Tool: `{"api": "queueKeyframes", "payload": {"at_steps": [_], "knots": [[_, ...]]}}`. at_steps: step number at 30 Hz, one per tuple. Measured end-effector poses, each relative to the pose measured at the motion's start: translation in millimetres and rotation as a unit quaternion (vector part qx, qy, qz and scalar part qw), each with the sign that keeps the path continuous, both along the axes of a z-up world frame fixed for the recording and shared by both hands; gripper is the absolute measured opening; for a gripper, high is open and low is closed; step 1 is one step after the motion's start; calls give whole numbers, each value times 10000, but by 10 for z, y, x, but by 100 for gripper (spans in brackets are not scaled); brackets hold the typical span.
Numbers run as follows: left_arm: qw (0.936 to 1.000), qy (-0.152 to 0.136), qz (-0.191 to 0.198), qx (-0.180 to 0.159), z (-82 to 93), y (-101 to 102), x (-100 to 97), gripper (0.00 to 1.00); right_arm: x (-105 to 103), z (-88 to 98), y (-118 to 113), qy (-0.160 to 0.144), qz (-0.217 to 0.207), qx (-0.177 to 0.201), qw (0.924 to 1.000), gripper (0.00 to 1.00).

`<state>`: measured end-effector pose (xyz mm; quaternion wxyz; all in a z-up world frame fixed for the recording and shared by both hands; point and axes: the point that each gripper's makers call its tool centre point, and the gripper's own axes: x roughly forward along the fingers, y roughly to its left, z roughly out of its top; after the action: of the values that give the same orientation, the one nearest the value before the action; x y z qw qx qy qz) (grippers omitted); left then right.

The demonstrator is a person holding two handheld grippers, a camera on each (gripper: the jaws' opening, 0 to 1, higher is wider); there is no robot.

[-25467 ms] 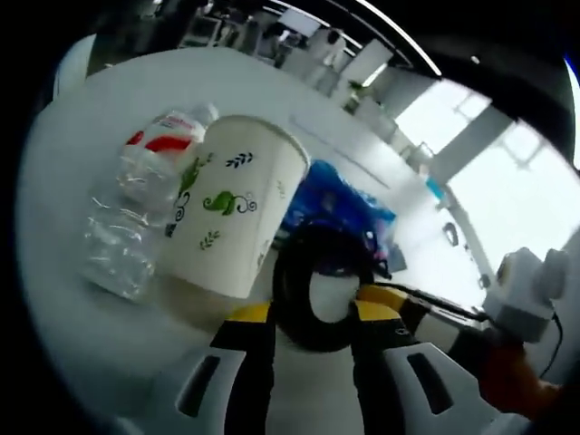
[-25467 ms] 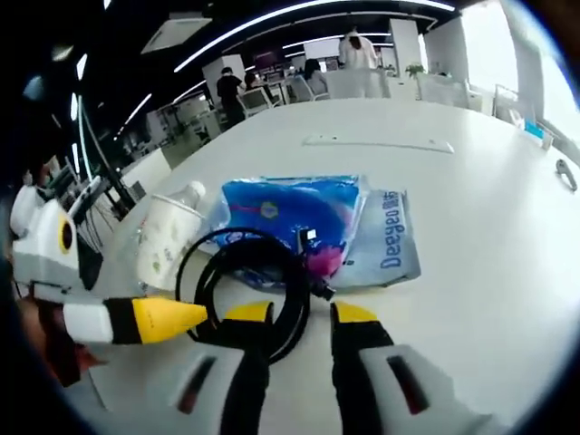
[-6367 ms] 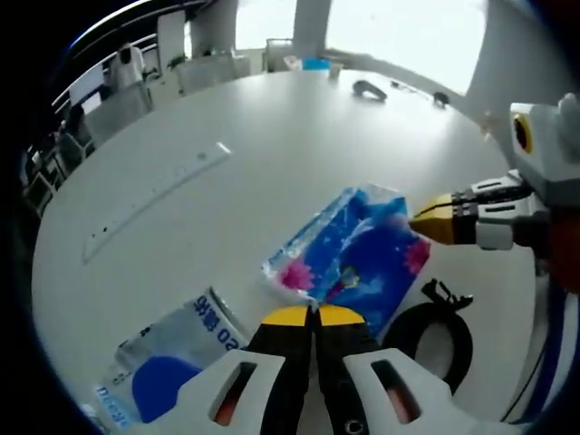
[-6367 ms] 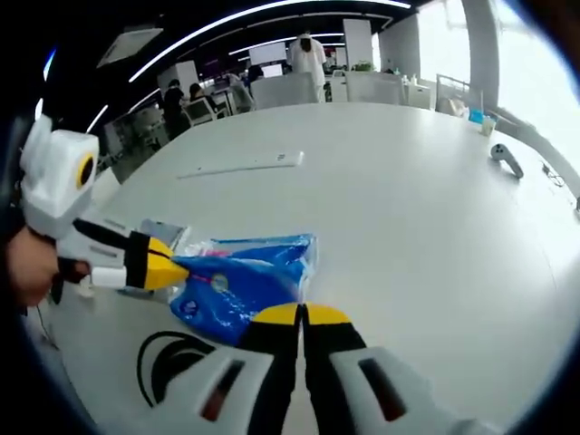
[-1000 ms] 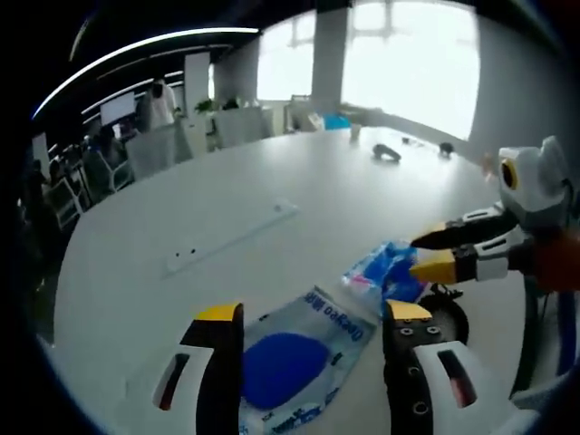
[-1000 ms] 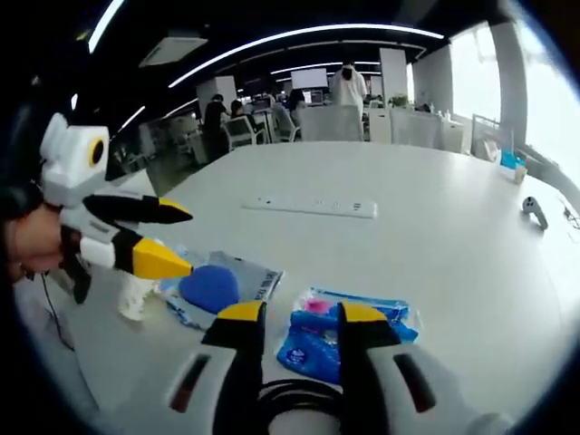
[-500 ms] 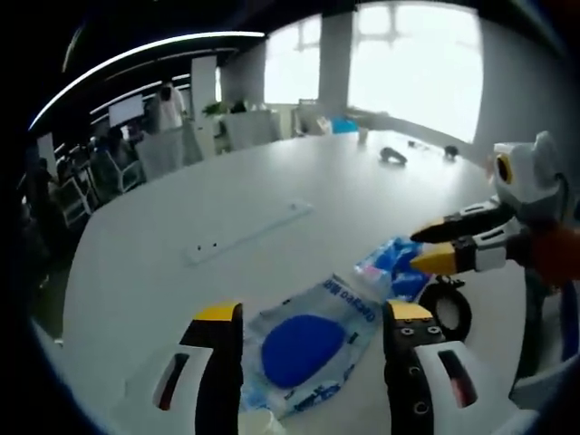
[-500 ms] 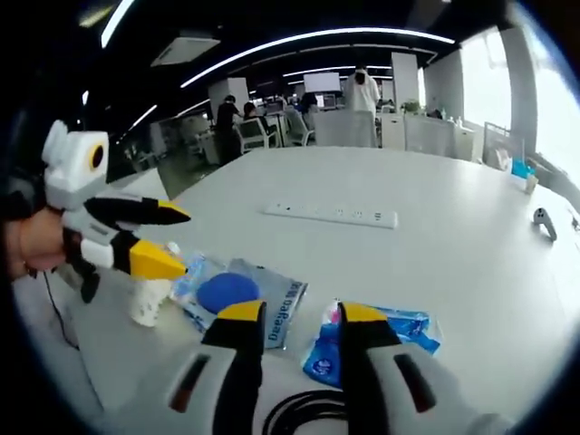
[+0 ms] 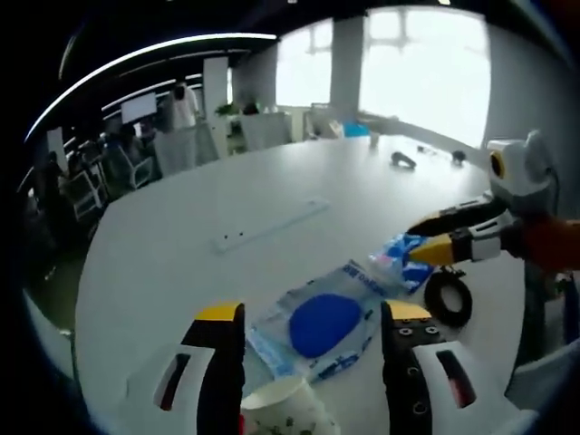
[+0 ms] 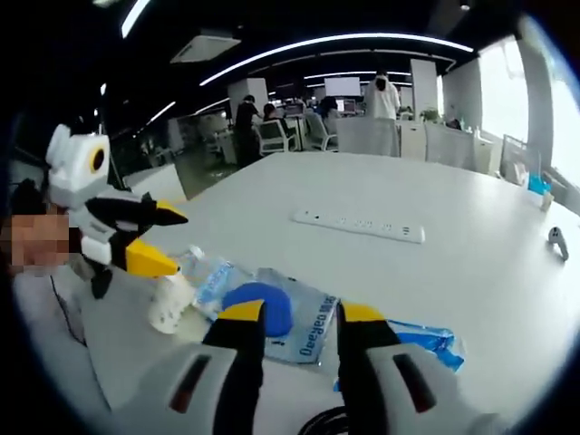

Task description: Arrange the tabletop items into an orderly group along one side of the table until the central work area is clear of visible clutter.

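My left gripper (image 9: 313, 313) is open above the table, its jaws framing a clear pack with a blue oval (image 9: 324, 322). A paper cup's rim (image 9: 285, 406) sits just below it. A blue tissue pack (image 9: 401, 258) and a black cable coil (image 9: 449, 299) lie to the right, under my right gripper (image 9: 433, 237). My right gripper (image 10: 299, 313) is open with nothing held, over the oval pack (image 10: 272, 313). The tissue pack (image 10: 426, 343) is to the right, the cable (image 10: 322, 421) at the bottom. The left gripper (image 10: 163, 237) hangs open above the paper cup (image 10: 170, 306).
A white power strip (image 9: 272, 225) (image 10: 358, 225) lies across the middle of the round white table (image 9: 163, 272). A small dark object (image 9: 403, 161) (image 10: 555, 237) rests near the far edge. Chairs, desks and people stand beyond the table.
Both views have drawn back from the items, so the cup's rim now shows under my left gripper. Both grippers have stayed open; the items lie where they were.
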<state>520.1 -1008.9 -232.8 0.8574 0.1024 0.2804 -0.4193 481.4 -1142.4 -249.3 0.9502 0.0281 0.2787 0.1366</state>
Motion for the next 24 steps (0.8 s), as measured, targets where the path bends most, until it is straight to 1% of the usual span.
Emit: {"api": "queueKeyframes", "payload": {"at_steps": [2, 7, 14, 19, 21, 24], "knots": [[10000, -21, 47, -8, 11, 78, -5, 57, 23, 26, 85, -38, 105, 0, 9999, 29], [9998, 41, 181, -19, 2, 314, -23, 57, 88, 84, 309, -107, 390, -9, 9992, 29], [9994, 64, 325, -100, 32, 591, -70, 55, 173, 149, 613, -197, 840, -31, 9963, 29], [9990, 67, 418, -132, 23, 757, -100, 55, 231, 195, 829, -219, 1149, -69, 9931, 29], [9987, 120, 470, -160, 18, 821, -113, 54, 244, 205, 895, -227, 1242, -61, 9920, 29], [9985, 107, 496, -190, 21, 880, -122, 54, 260, 217, 1028, -230, 1448, -85, 9892, 29]]}}
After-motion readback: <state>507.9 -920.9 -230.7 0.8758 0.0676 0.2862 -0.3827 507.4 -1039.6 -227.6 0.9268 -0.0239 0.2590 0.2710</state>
